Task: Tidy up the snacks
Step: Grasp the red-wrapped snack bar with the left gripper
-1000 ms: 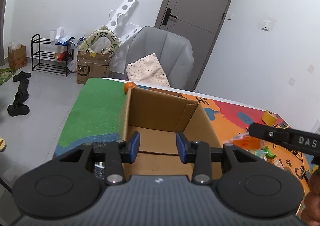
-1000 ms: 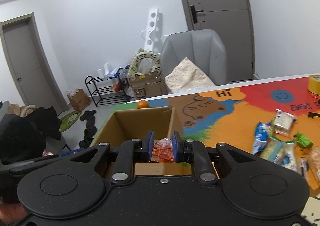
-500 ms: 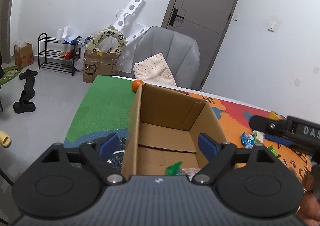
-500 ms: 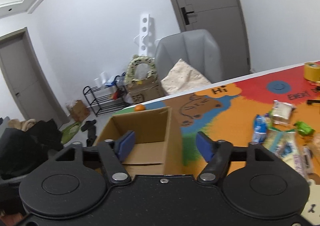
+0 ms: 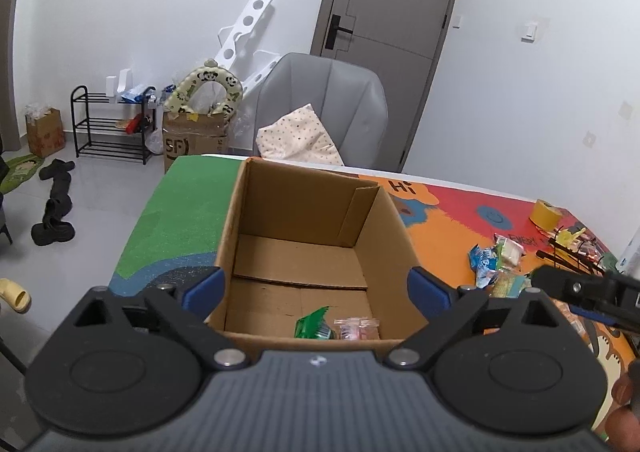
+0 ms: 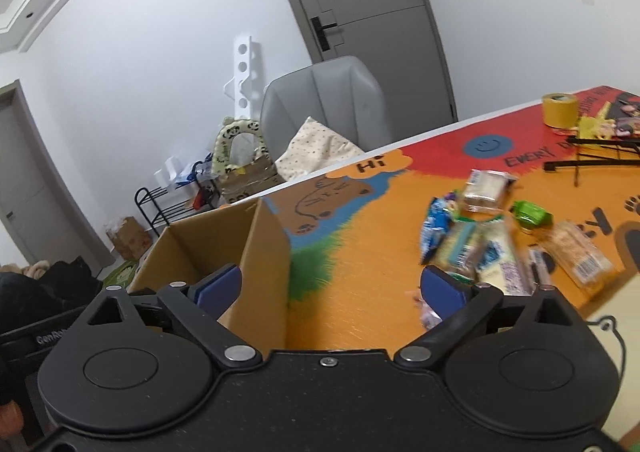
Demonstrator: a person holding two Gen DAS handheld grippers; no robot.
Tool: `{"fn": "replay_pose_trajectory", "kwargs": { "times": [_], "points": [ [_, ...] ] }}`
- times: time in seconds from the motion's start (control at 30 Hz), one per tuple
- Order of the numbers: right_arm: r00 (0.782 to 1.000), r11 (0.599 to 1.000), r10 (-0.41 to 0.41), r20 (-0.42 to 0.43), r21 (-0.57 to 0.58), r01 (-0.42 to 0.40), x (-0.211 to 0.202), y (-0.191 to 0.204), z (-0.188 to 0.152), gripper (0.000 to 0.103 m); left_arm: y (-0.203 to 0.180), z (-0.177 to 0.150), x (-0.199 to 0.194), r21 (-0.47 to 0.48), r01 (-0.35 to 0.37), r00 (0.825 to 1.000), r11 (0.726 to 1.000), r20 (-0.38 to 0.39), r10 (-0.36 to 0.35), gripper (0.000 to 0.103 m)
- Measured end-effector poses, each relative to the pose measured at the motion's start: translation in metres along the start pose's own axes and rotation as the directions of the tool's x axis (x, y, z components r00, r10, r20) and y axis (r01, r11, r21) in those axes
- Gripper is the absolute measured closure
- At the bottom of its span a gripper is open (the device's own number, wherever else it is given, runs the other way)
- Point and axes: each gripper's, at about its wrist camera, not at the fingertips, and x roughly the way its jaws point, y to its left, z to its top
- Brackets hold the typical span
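Note:
An open cardboard box (image 5: 312,212) stands on the colourful table mat; it also shows in the right wrist view (image 6: 240,244). Inside lie a green packet (image 5: 314,326) and a clear packet with red print (image 5: 356,330). My left gripper (image 5: 316,288) is open and empty, above the box's near side. My right gripper (image 6: 332,288) is open and empty, over the box's right wall and the mat. A pile of snack packets (image 6: 484,248) lies on the mat to the right; it also shows in the left wrist view (image 5: 496,264).
A yellow tape roll (image 6: 559,110) and black cable ties (image 6: 592,156) lie at the far right of the table. A grey chair (image 5: 324,108) with a cushion stands behind the table. Boots, a shoe rack and a carton are on the floor at left.
Both grippers opened. The right gripper let go of the red-printed packet, which now lies in the box beside the green packet, then swung right toward the snack pile. The left gripper rose.

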Motion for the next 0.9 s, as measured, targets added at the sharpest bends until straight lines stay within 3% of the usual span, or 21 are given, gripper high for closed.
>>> {"fn": "replay_pose_trajectory", "kwargs": {
  "times": [0.3, 0.9],
  "points": [
    [1.0, 1.0, -0.001, 0.028, 0.017, 0.001, -0.025, -0.023, -0.008, 0.001, -0.03, -0.007, -0.017, 0.069, 0.042, 0.999, 0.997, 0.02, -0.043, 0.006],
    [0.996, 0.994, -0.081, 0.049, 0.073, 0.077, -0.07, -0.095, -0.026, 0.0, -0.102, -0.042, -0.016, 0.154, 0.138, 0.99, 0.978, -0.051, -0.132, 0.006]
  ]
}}
